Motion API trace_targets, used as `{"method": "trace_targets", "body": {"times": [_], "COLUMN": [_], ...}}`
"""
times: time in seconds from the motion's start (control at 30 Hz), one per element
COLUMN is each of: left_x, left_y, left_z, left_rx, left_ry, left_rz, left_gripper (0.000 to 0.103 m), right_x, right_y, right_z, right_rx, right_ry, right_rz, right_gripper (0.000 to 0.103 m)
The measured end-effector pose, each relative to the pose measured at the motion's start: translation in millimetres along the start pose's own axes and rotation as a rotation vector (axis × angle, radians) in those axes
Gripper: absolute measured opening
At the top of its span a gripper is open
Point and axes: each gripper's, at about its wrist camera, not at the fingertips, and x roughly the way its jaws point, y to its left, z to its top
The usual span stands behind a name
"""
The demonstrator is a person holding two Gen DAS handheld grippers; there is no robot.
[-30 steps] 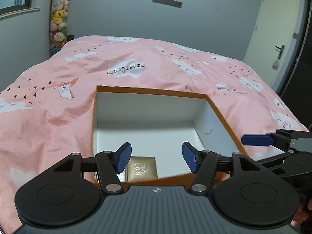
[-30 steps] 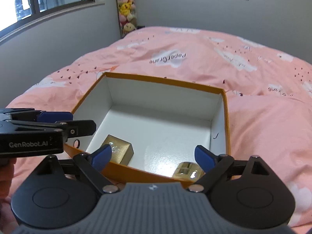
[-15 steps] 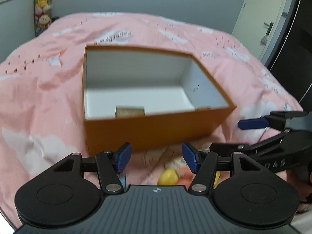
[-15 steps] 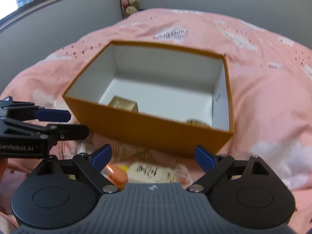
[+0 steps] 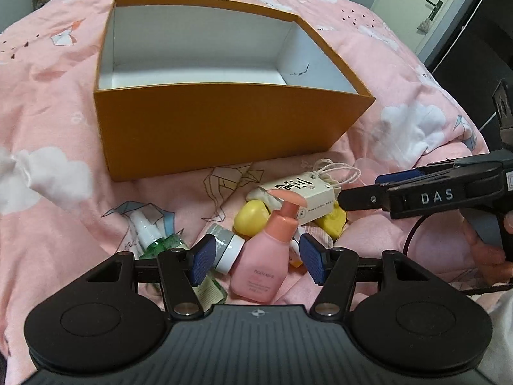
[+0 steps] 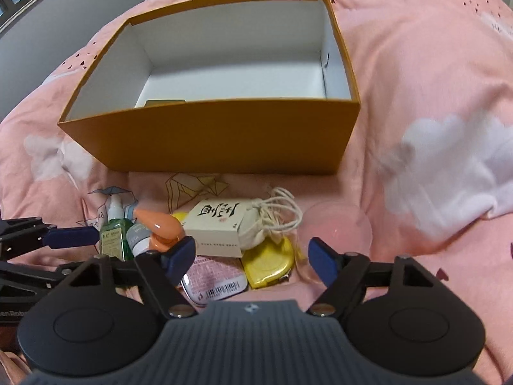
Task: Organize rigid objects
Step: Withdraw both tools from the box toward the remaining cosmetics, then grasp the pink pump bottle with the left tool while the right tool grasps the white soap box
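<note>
- Box [image 5: 224, 128]: orange outside, white inside.
- Bedcover [image 6: 416, 80]: pink, printed with white clouds.
- Pump bottle [image 5: 263, 256]: pink.
- Spray bottle [image 6: 112, 237]: green.
- Case [image 6: 269, 263]: yellow.
- Gripper pads [image 5: 202, 258]: blue.

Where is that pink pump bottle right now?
The pink plastic pump bottle lies on the pink bedspread before the orange cardboard box, between the left gripper's fingers.

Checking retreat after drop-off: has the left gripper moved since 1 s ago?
Yes. The left gripper has pulled back from over the orange box and now hangs over the pink pump bottle, jaws open.
</note>
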Motion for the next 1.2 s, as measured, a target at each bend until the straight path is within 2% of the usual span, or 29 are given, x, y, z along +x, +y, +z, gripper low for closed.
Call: {"method": "trace_targets", "body": {"times": [0.13, 0.27, 0.4, 0.5, 0.57, 0.63, 0.67, 0.77, 0.87, 1.0, 1.1, 1.2], "left_x": [12, 32, 48, 53, 55, 55, 55, 51, 40, 26, 18, 11], "left_y": [-9, -17, -22, -21, -20, -20, -20, -17, -14, 3, 16, 23], "left_z": [3, 8, 9, 10, 10, 10, 11, 11, 11, 10, 7, 6], "left_rx": [0.04, 0.088, 0.115, 0.107, 0.1, 0.098, 0.095, 0.075, 0.046, -0.061, -0.136, -0.165], "left_ry": [0.014, 0.044, 0.07, 0.068, 0.066, 0.062, 0.058, 0.045, 0.013, -0.009, -0.034, -0.066], "left_rz": [-0.002, -0.011, 0.012, -0.003, -0.014, -0.022, -0.022, -0.012, 0.033, 0.028, 0.006, -0.002], "left_gripper": [0.07, 0.069, 0.062, 0.058, 0.053, 0.042, 0.042, 0.037, 0.03, 0.029, 0.029, 0.029], "right_x": [3, 4, 4, 6, 8, 9, 9, 11, 12, 19, 30, 41], "right_y": [5, -2, -5, -4, -2, -1, -1, -3, -8, -16, -26, -33], "right_z": [0, 1, 1, 2, 3, 3, 3, 3, 3, 4, 8, 12], "right_rx": [-0.026, 0.012, 0.025, 0.019, 0.014, 0.01, 0.011, 0.038, 0.08, 0.152, 0.251, 0.328], "right_ry": [0.007, 0.002, 0.002, 0.01, 0.016, 0.02, 0.022, 0.039, 0.054, 0.083, 0.109, 0.125], "right_rz": [0.011, 0.003, 0.006, 0.016, 0.029, 0.041, 0.048, 0.07, 0.105, 0.157, 0.19, 0.225], "right_gripper": [0.073, 0.072, 0.072, 0.073, 0.072, 0.068, 0.067, 0.056, 0.051, 0.052, 0.06, 0.064]}}
